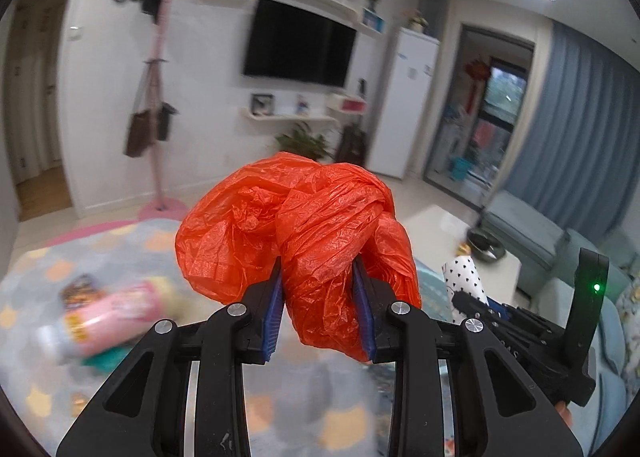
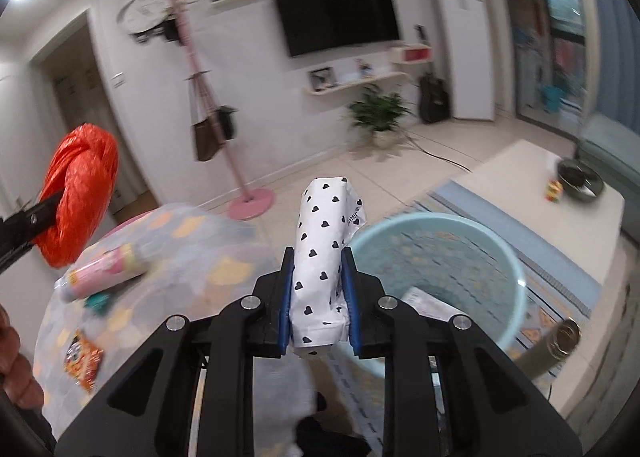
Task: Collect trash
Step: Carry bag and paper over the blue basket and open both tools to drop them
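Note:
My left gripper [image 1: 318, 281] is shut on a crumpled orange plastic bag [image 1: 296, 225], held up above a round table [image 1: 48, 337]. In the right wrist view the same orange bag [image 2: 78, 193] shows at the far left, in the left gripper's black fingers. My right gripper [image 2: 316, 271] is shut on a white packet with black hearts [image 2: 322, 253], held upright just left of a light blue bin [image 2: 496, 257]. The hearts packet [image 1: 464, 277] also shows at the right of the left wrist view. A pink tube-shaped wrapper [image 2: 104, 269] and an orange snack packet [image 2: 82, 361] lie on the table.
A piece of white paper [image 2: 430, 303] lies inside the bin. A pink coat stand [image 2: 240, 153] with bags, a potted plant [image 2: 378, 113] and a wall TV [image 2: 336, 13] are beyond. A low white table [image 2: 552, 193] with a dark bowl stands right. A hand [image 2: 16, 361] shows at the left edge.

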`<state>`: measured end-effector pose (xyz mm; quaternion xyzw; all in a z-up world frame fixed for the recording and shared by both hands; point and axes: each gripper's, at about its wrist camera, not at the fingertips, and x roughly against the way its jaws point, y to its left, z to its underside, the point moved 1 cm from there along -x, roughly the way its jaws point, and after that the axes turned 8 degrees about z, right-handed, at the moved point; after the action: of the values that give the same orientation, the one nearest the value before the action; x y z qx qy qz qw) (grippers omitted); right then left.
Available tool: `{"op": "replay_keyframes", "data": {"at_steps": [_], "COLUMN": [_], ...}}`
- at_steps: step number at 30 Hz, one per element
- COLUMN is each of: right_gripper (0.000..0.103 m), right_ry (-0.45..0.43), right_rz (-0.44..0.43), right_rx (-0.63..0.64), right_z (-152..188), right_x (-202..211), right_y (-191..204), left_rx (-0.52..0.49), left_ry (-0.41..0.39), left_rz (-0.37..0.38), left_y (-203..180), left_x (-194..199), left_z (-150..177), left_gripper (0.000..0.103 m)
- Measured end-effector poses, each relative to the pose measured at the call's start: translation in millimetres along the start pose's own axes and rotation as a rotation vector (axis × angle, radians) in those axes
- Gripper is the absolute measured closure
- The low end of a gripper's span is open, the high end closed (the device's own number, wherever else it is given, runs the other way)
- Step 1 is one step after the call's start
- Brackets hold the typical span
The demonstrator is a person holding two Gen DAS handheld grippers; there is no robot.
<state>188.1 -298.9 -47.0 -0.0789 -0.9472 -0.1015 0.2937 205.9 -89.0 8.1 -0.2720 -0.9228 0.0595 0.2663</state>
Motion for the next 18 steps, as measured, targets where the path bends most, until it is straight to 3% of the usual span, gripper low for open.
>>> {"op": "replay_keyframes", "data": {"at_steps": [8,18], "right_gripper": [0.084,0.083], "right_ry": [0.083,0.202], "right_rz": [0.108,0.162], "right_rx": [-0.118,-0.156], "right_z": [10.0,29.9], "right_x": [-34.1,-77.7], "right_y": [-77.8,-113.5], "left_rx": [-0.069,-0.075], "left_ry": [0.140,0.325], "left_rz": [0.098,0.148], "left_y": [-49.5,-62.1], "left_x": [-92.7,-184.8], "left_z": [7.2,40.3], "left_gripper": [0.073,0.073]}}
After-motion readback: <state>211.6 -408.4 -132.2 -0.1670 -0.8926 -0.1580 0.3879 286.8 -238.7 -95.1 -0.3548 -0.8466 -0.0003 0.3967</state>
